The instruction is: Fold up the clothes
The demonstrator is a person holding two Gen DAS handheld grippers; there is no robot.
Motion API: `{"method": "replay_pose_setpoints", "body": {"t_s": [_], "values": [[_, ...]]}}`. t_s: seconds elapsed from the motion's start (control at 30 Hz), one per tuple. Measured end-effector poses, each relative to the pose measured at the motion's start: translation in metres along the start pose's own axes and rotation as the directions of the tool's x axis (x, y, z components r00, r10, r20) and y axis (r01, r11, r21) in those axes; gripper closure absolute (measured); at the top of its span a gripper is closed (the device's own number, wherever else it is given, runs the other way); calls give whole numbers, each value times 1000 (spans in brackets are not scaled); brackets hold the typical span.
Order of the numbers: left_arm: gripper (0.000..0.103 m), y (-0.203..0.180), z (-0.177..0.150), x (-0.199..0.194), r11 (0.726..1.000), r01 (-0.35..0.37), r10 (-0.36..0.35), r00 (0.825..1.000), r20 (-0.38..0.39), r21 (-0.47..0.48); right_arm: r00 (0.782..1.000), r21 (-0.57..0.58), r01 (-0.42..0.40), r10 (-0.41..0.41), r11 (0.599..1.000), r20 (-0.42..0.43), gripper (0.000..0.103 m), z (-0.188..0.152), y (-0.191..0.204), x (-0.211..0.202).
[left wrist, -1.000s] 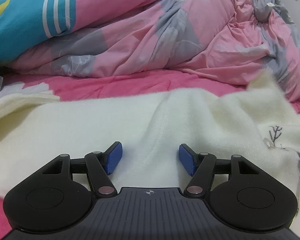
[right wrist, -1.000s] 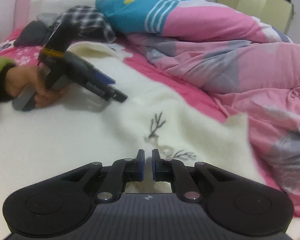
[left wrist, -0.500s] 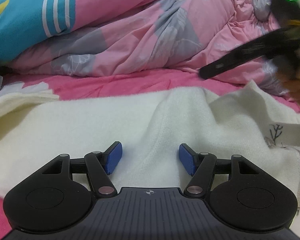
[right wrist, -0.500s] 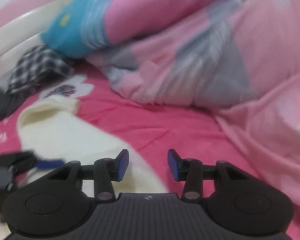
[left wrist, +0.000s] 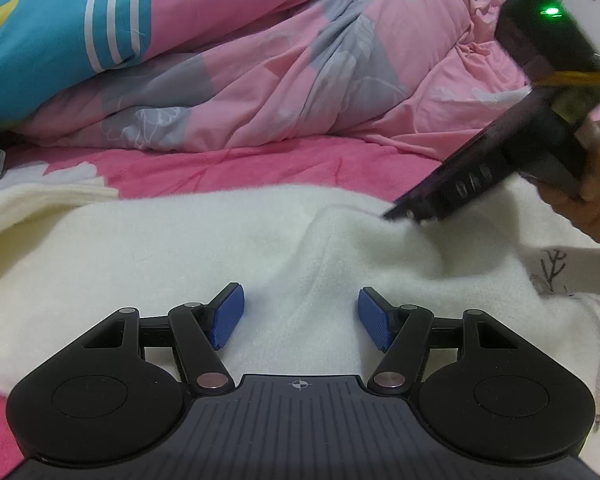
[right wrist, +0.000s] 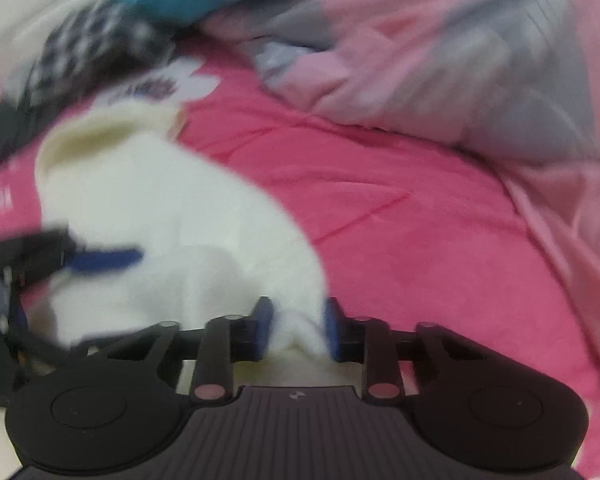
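A cream fleece sweater (left wrist: 180, 264) with a stitched branch motif (left wrist: 552, 264) lies spread on the pink bed sheet (right wrist: 420, 240). My left gripper (left wrist: 300, 316) stands open low over the sweater's middle, with nothing pinched; the right wrist view shows it blurred at the left (right wrist: 100, 258). A hand (left wrist: 592, 208) holds my right gripper (left wrist: 396, 214), tilted down onto the sweater's far edge. In the blurred right wrist view, the right gripper (right wrist: 296, 328) has its jaws closing with a ridge of the sweater's edge (right wrist: 296, 316) between them.
A rumpled pink and grey duvet (left wrist: 300, 80) is heaped along the far side of the bed. A blue striped cushion (left wrist: 40, 40) lies on it at the left. A checked cloth (right wrist: 80, 52) sits beyond the sweater's far end.
The right gripper let go near the branch motif, swung to the sweater's far edge and dipped onto it, its jaws widening, then narrowing. The left gripper stayed still.
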State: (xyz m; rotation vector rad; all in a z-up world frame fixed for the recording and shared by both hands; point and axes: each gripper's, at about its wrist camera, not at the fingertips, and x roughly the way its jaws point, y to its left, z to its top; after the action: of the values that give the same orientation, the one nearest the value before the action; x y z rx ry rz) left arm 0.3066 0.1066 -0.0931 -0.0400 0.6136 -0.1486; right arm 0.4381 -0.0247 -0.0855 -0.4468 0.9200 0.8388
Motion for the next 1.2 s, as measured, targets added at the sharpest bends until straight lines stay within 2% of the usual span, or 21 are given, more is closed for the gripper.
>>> {"method": "replay_pose_setpoints", "body": {"t_s": [0.07,0.13,0.17,0.23,0.33,0.4,0.43,0.47,0.57,0.6,0.63,0.7,0.73,0.8,0.87,0.97,1.03,1.2], "values": [[39,0,0,0,1000,-3,3,1000,1,2,995,-130,98,-96,987,23,86,-5,29,-8],[39,-1,0,0,1000,-13,13,1000,4,6,966,-314,258,-236,914,107,91,-11,62,-18],[39,-2,0,-1,1000,-22,22,1000,5,10,938,-407,346,-304,846,166,92,-15,79,-22],[39,-3,1,-1,999,-38,38,999,8,17,842,-585,538,-422,606,337,92,-27,112,-20],[39,-4,1,-2,998,-54,53,999,11,19,737,-676,660,-455,326,500,93,-41,133,-1],[39,-3,1,-1,998,-54,54,999,9,15,703,-711,674,-469,199,535,93,-51,127,25],[39,-3,1,-1,998,-54,54,999,7,15,700,-724,667,-479,176,529,93,-54,120,40],[39,-2,1,0,998,-54,54,998,7,14,707,-723,660,-493,204,507,93,-53,113,51],[39,-1,1,0,998,-55,55,998,6,11,754,-658,638,-498,401,428,89,-42,88,64],[39,-1,1,0,998,-55,55,998,6,10,770,-604,631,-485,487,414,83,-35,81,59],[39,0,1,0,998,-55,55,998,6,9,780,-538,626,-481,565,401,72,-27,72,51],[39,0,1,0,998,-55,55,998,5,10,798,-386,594,-457,706,393,58,-14,53,27],[39,0,1,0,998,-56,56,998,5,10,802,-303,574,-446,761,397,50,-9,43,12],[39,1,0,0,998,-56,56,998,5,11,784,-131,551,-458,824,420,47,-6,19,-22],[39,1,0,0,998,-56,56,998,4,11,762,46,522,-489,852,424,47,-9,-7,-54],[38,0,-1,-1,998,-56,56,998,4,11,777,290,410,-498,865,386,46,-32,-48,-99],[38,0,-1,-1,998,-56,56,998,3,11,803,416,324,-480,850,354,46,-53,-73,-119],[38,0,0,0,998,-56,56,998,3,11,878,569,234,-423,788,225,46,-106,-115,-111]]}}
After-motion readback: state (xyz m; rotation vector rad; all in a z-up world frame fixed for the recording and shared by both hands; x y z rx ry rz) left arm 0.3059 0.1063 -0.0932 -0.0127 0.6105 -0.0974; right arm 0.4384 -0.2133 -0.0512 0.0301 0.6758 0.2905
